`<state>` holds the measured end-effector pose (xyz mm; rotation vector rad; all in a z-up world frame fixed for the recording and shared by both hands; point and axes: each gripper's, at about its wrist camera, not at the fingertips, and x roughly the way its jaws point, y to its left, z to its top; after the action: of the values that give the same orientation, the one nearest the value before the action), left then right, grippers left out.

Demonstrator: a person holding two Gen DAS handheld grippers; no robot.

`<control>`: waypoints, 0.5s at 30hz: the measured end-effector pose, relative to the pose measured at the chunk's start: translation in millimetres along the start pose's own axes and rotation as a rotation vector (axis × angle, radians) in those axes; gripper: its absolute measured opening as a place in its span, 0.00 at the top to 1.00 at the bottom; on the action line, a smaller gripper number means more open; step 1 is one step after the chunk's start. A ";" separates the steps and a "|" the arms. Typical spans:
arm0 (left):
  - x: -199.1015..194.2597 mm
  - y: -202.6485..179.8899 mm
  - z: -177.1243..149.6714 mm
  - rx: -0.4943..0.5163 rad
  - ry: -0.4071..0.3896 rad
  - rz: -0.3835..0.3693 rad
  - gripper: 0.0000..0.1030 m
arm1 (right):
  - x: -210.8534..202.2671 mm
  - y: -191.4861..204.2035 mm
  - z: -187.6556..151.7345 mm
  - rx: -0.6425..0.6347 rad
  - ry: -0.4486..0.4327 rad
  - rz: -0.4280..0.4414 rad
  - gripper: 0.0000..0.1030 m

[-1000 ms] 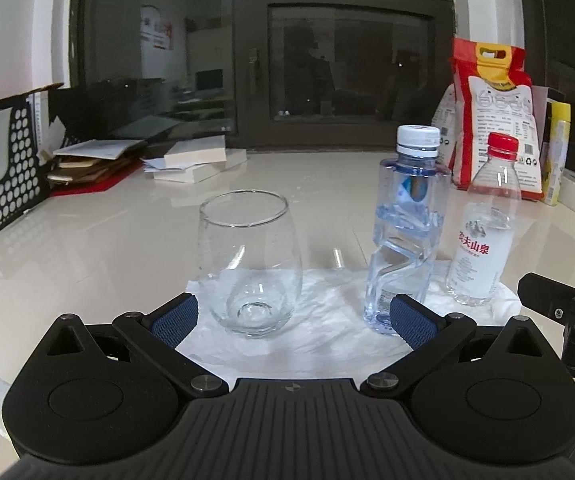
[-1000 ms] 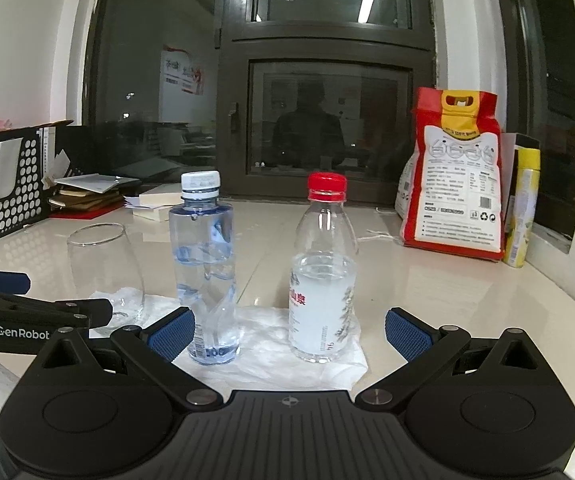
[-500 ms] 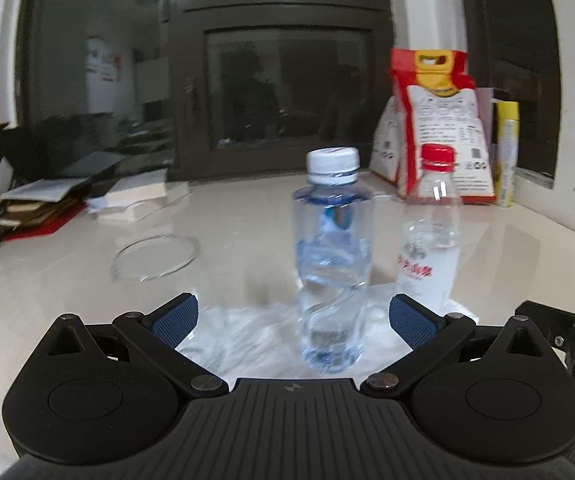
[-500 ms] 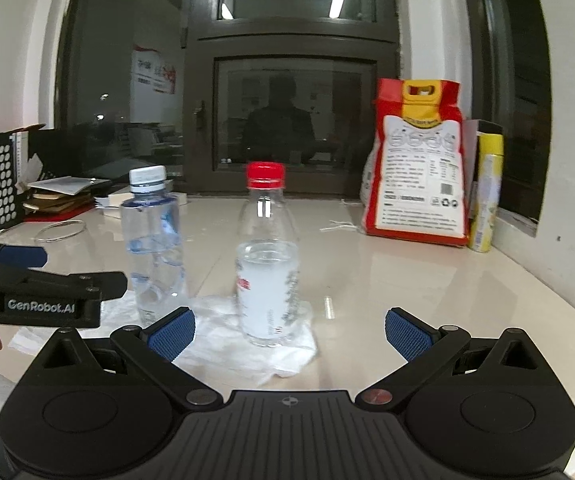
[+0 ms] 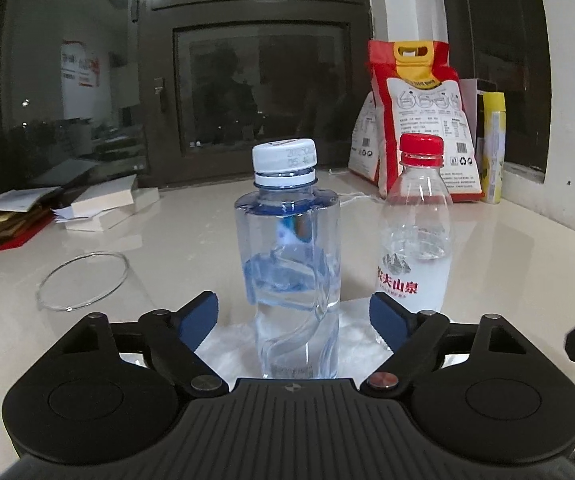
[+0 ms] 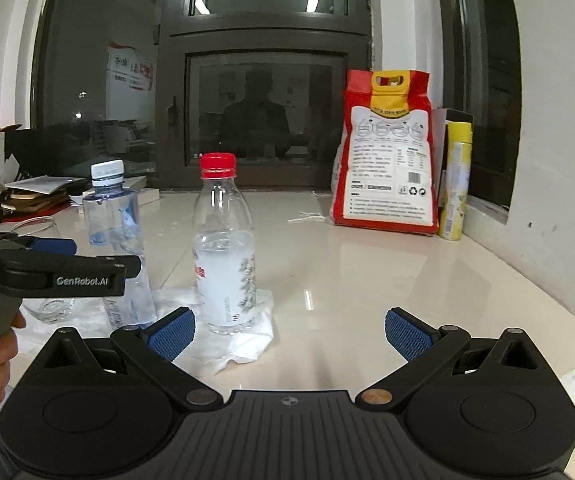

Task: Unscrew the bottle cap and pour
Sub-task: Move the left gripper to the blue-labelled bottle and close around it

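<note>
Left gripper point(image 5: 293, 318) has closed in, fingers now flanking blue bottle point(image 5: 289, 256).

Our count of what stands on the glossy pale table point(image 6: 367, 264)

We see two clear plastic bottles, one white-capped with bluish water point(image 5: 291, 256) and one red-capped with a white label point(image 5: 415, 236), one clear stemless glass point(image 5: 81, 276), one crumpled white tissue point(image 6: 243, 340), one red-and-white handled bag point(image 6: 387, 160), one yellow spray can point(image 6: 455, 184), and our two black grippers with blue pads, left point(image 5: 293, 314) and right point(image 6: 287, 330)
</note>
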<state>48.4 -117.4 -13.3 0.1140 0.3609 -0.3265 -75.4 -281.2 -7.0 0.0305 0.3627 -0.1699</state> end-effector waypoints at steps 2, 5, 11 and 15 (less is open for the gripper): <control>4.4 0.0 0.0 -0.008 -0.008 -0.003 0.24 | 0.1 -0.1 0.2 -0.001 0.001 -0.001 0.00; 11.1 -0.1 -0.1 -0.021 -0.020 -0.007 0.25 | 0.4 -0.2 0.6 -0.002 0.002 -0.002 0.00; 17.2 5.1 -1.9 -0.032 -0.027 -0.025 0.41 | 0.8 -0.4 1.4 -0.004 0.005 -0.005 0.00; 19.6 9.8 -3.5 -0.036 -0.029 -0.040 0.43 | 1.1 -0.6 1.9 -0.005 0.007 -0.006 0.00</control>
<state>67.9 -113.4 -23.1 0.0666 0.3408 -0.3608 -73.9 -282.0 -5.6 0.0251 0.3698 -0.1752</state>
